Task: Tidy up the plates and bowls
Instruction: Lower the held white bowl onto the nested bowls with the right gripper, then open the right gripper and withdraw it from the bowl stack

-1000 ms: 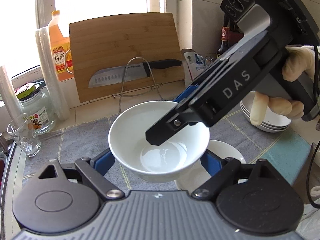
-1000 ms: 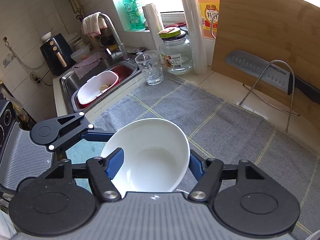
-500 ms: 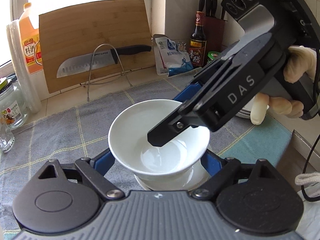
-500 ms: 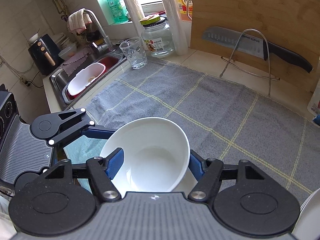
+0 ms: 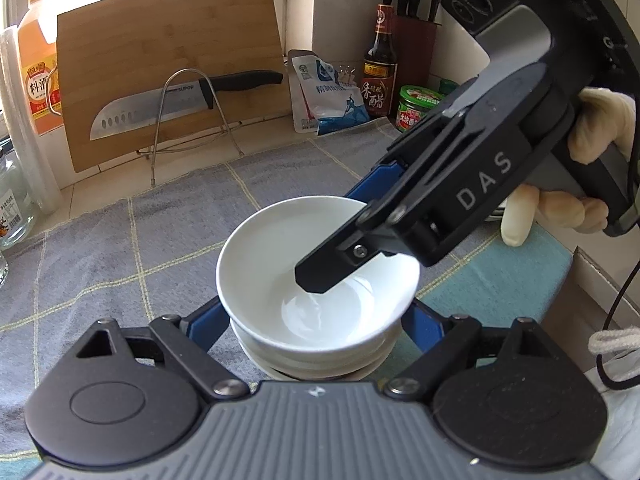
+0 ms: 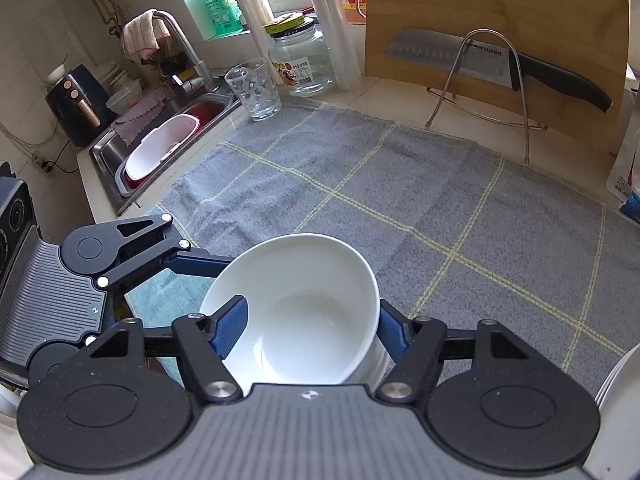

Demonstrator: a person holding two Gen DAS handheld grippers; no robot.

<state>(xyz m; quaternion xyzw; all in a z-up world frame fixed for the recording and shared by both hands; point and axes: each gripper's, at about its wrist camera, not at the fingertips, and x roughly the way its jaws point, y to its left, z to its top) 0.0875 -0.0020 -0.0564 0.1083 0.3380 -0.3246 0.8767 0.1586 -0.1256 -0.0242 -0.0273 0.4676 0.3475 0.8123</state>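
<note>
A white bowl (image 5: 280, 264) sits nested on top of a stack of white bowls (image 5: 320, 364) on the grey cloth. My left gripper (image 5: 316, 320) is open, its blue fingers (image 5: 208, 324) on either side of the bowl below the rim. My right gripper (image 6: 312, 332) is shut on the bowl (image 6: 304, 304), one blue finger (image 6: 232, 332) inside it and one outside the rim. The right gripper also shows in the left wrist view (image 5: 320, 276), reaching in from the right. A stack of white plates (image 6: 616, 392) lies at the right edge.
A cutting board (image 5: 168, 80) and knife (image 5: 180, 104) on a wire stand lean at the back wall. Bottles and jars (image 5: 380, 68) stand in the back right corner. A glass (image 6: 254, 90), a jar (image 6: 300, 60) and the sink (image 6: 160, 152) lie to the left.
Both grippers carried the bowl to the right across the cloth and lowered it onto the stack of bowls. The right gripper has stayed closed on the rim.
</note>
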